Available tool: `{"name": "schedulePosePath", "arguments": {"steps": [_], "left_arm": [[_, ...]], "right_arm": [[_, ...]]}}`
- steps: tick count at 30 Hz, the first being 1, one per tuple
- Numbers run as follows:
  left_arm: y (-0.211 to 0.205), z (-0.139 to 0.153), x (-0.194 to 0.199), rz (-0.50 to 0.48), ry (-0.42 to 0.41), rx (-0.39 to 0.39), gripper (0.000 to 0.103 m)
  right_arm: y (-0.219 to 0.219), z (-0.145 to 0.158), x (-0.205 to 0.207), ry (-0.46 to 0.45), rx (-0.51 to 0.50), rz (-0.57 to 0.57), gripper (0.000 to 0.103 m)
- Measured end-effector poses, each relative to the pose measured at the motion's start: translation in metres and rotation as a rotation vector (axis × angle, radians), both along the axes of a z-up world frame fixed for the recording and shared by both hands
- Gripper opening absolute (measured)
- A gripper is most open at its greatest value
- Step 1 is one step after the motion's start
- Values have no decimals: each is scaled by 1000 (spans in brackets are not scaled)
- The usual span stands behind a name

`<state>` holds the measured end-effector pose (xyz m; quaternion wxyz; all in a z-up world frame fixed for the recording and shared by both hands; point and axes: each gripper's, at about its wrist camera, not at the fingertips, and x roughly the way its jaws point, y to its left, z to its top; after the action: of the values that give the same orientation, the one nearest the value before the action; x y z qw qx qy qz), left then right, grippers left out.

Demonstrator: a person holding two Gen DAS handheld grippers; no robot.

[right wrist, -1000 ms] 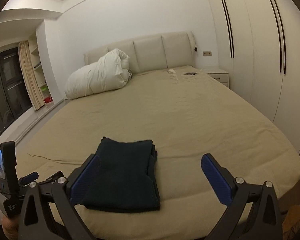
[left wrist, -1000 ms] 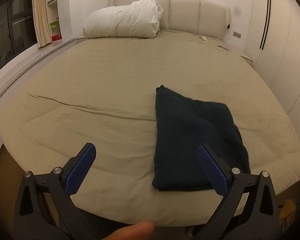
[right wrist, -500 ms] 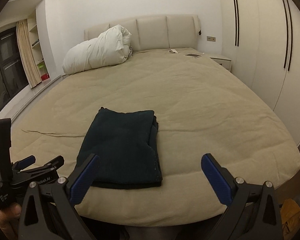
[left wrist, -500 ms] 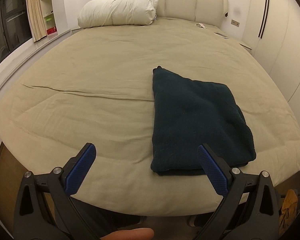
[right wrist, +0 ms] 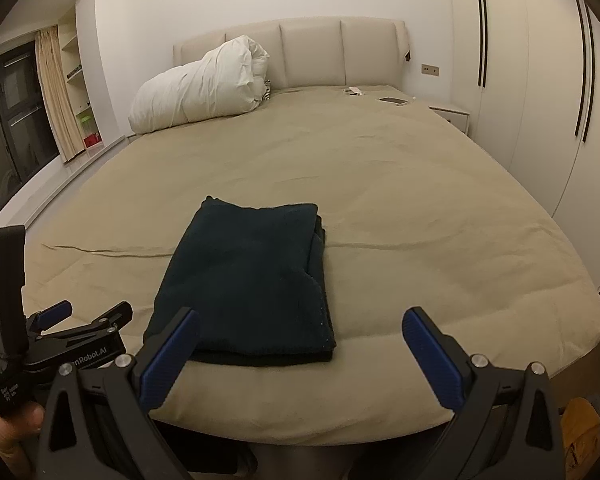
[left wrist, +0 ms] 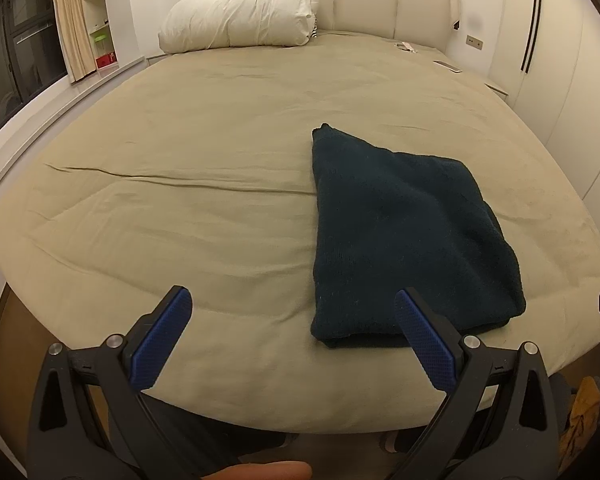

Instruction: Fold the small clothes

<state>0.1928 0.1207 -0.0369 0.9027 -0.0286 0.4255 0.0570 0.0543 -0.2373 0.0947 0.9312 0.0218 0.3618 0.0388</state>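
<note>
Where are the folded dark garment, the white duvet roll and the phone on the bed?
folded dark garment [right wrist: 248, 276], right wrist view, middle of its top layer.
white duvet roll [right wrist: 198, 88], right wrist view, middle of the bundle.
phone [right wrist: 396, 100], right wrist view, its flat face, near the headboard end.

You worked over a beige bedsheet [left wrist: 204, 208], plain and unpatterned. The folded garment [right wrist: 248, 276] was a very dark teal, near black, solid in colour. Both your left gripper [left wrist: 290, 340] and right gripper [right wrist: 300, 356] had black frames with blue textured pads [right wrist: 432, 364]. The rolled duvet [left wrist: 240, 20] was white. The headboard [right wrist: 312, 52] was cream; the wardrobe doors [right wrist: 540, 80] white with black handles.
</note>
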Motion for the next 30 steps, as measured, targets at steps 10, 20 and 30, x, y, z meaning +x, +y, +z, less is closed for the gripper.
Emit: {"name": "schedulePosePath", "arguments": {"steps": [10, 20, 30], "left_arm": [[-6, -4, 2, -17, 3, 11, 103], [-11, -8, 5, -31, 9, 20, 103], [-12, -9, 6, -33, 13, 21, 103]], "right_arm": [[0, -3, -2, 9, 8, -7, 103], [-2, -7, -3, 13, 13, -9, 103], [-1, -6, -4, 13, 14, -11, 103]]}}
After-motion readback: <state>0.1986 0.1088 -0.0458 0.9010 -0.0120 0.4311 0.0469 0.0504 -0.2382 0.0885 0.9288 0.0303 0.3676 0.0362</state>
